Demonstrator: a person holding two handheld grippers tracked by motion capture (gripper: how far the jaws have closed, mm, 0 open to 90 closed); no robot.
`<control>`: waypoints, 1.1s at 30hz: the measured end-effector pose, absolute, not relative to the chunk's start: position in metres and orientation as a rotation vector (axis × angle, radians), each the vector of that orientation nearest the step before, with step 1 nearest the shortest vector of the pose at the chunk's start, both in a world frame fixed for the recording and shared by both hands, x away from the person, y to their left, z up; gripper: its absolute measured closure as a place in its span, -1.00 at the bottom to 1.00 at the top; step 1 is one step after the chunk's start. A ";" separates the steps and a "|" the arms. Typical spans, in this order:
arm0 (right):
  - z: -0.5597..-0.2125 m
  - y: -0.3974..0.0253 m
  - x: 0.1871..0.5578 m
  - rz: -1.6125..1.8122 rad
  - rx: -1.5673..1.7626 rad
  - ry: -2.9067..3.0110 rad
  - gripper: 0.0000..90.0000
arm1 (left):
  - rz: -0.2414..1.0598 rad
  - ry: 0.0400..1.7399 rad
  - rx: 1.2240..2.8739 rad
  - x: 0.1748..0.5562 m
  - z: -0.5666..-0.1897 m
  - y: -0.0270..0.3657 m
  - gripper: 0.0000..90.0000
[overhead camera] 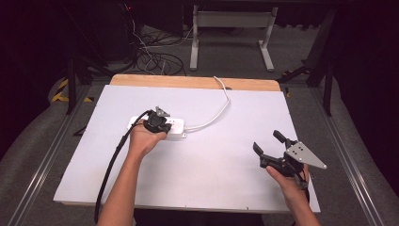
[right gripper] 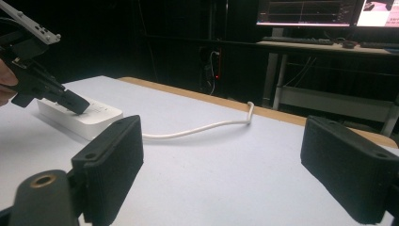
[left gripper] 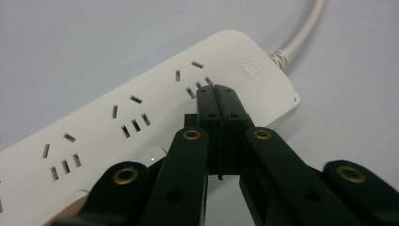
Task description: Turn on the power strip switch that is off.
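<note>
At centre-left of the high view, the left gripper (overhead camera: 157, 123) rested its closed tips on the white power strip (overhead camera: 176, 128), which lay flat on the white table (overhead camera: 211, 169). In the left gripper view the jaws stood pressed together, touching the strip's top near the last socket by the cord end. The strip looked rigid, light and smooth, likely to slide under a push; its long sides seemed the best place to pinch. Its white cord (overhead camera: 217, 113) curved toward the upper centre and looked stiffly bendable. At lower right, the right gripper (overhead camera: 269, 143) hovered with jaws wide apart, holding nothing.
</note>
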State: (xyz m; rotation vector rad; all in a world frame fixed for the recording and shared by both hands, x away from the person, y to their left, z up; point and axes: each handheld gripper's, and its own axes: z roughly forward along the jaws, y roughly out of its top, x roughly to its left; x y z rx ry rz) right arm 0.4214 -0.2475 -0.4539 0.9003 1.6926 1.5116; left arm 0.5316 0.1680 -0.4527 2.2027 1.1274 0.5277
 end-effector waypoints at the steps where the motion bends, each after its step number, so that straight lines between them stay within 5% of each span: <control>1: -0.454 -0.248 0.421 1.512 0.900 1.693 -0.68 | 0.528 1.127 2.203 0.532 -0.453 0.168 1.00; 6: -0.453 -0.245 0.422 1.509 0.893 1.697 -0.68 | 0.485 1.101 2.191 0.531 -0.454 0.160 1.00; 9: -0.454 -0.245 0.421 1.510 0.892 1.701 -0.68 | 0.581 1.110 2.226 0.531 -0.454 0.148 1.00; 30: -0.454 -0.247 0.421 1.510 0.903 1.697 -0.68 | 0.460 1.103 2.135 0.531 -0.458 0.167 0.99; 33: -0.454 -0.249 0.420 1.513 0.911 1.689 -0.68 | 0.547 1.120 2.139 0.530 -0.459 0.154 1.00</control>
